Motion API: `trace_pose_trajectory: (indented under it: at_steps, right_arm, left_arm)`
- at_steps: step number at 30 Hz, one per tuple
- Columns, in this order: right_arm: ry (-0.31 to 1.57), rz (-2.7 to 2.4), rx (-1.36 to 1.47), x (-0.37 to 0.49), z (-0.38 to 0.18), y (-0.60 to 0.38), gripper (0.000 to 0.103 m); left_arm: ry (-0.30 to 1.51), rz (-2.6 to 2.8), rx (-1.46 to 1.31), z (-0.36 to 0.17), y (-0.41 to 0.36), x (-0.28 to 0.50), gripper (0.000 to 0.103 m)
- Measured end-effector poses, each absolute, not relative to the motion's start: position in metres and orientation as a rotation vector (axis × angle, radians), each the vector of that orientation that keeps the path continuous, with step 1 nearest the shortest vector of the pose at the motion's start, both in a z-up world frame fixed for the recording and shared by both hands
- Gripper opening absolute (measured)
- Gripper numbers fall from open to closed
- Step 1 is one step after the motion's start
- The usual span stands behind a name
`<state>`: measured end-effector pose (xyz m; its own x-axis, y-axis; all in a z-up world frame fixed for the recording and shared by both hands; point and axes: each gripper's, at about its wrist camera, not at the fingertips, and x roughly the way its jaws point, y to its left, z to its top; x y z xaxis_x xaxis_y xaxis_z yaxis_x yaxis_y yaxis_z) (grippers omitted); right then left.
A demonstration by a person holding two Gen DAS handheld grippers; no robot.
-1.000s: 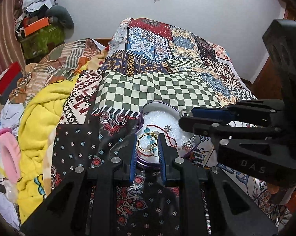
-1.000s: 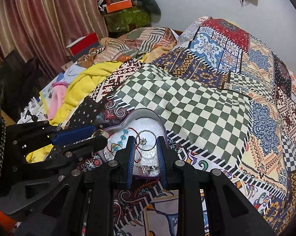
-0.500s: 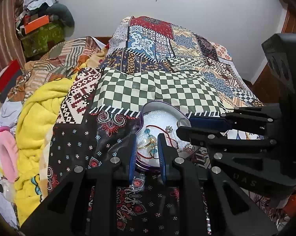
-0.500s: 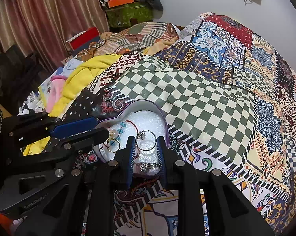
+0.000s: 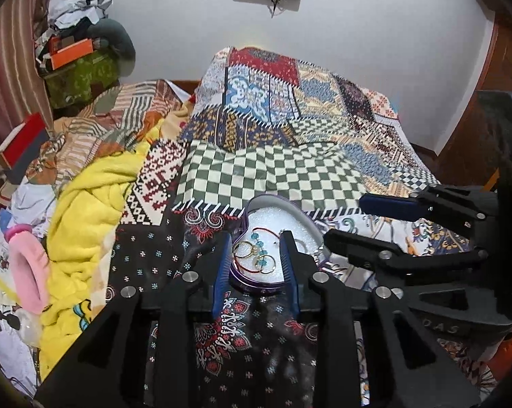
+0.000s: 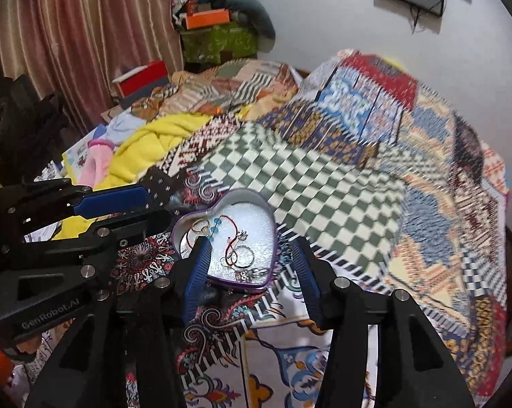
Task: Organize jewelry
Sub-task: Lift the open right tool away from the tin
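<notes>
The left gripper (image 5: 256, 255) and right gripper (image 6: 250, 258) both hung spread wide and empty over the near end of the heart-shaped tin (image 6: 256, 200). It lay on the patchwork bedspread (image 5: 290, 176), holding bangles (image 5: 244, 249) and a red cord (image 6: 227, 219).

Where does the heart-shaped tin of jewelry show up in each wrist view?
Left wrist: heart-shaped tin sits low centre, between the open left gripper fingers.
Right wrist: tin lies centre-left, just ahead of the open right gripper.
Shared landmark: the green checkered patch behind the tin.
</notes>
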<state>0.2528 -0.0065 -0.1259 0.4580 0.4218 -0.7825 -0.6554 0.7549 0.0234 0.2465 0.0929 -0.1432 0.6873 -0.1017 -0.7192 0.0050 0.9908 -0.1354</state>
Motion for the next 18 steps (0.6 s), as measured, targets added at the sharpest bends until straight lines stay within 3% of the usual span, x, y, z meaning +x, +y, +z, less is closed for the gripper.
trace_pose_trajectory:
  at_steps: [18]
  right_arm:
    - [0.787,0.548,-0.217,0.201,-0.072,-0.088,0.046]
  left_arm:
    - [0.697,-0.098,-0.064,-0.080,0.056,0.183,0.052]
